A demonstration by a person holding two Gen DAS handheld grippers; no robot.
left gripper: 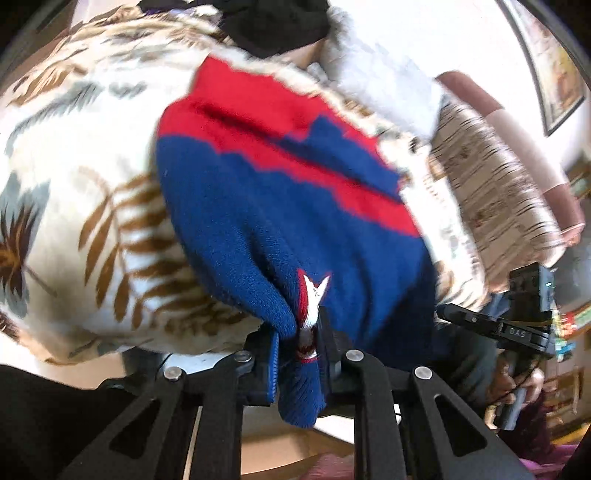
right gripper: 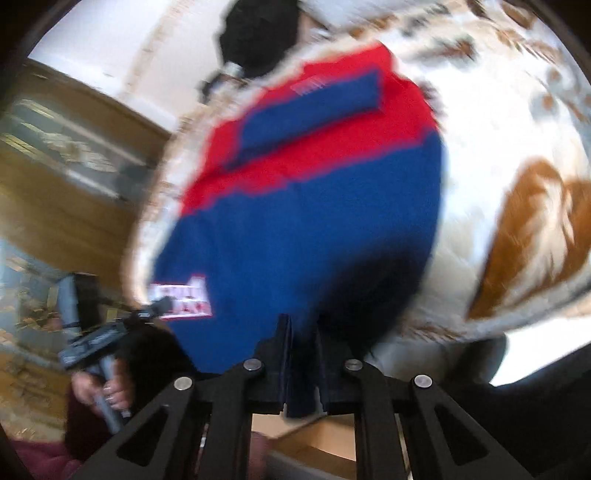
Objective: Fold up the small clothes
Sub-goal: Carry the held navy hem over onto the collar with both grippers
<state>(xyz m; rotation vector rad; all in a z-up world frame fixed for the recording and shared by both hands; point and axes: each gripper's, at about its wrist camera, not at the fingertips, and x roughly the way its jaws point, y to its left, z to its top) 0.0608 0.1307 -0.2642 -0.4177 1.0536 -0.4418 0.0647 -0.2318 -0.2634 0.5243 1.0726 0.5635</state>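
Observation:
A small knitted sweater (left gripper: pixel 295 206), blue below and red above, lies over a leaf-patterned blanket (left gripper: pixel 85 177). My left gripper (left gripper: pixel 299 332) is shut on the sweater's near hem, where red and white trim bunches between the fingers. In the right wrist view the same sweater (right gripper: pixel 306 229) fills the middle, with a white and red label at its left edge. My right gripper (right gripper: pixel 301 354) is shut on a fold of its blue hem. Each view shows the other gripper and the hand holding it at the side: the right one (left gripper: pixel 517 325), the left one (right gripper: pixel 110 332).
A black garment (left gripper: pixel 277 26) lies at the blanket's far edge, with a pale grey cloth (left gripper: pixel 388 85) beside it. A striped fabric (left gripper: pixel 491 192) hangs at the right. A framed picture (left gripper: pixel 546 62) is on the wall. Wooden furniture (right gripper: pixel 62 184) stands left in the right wrist view.

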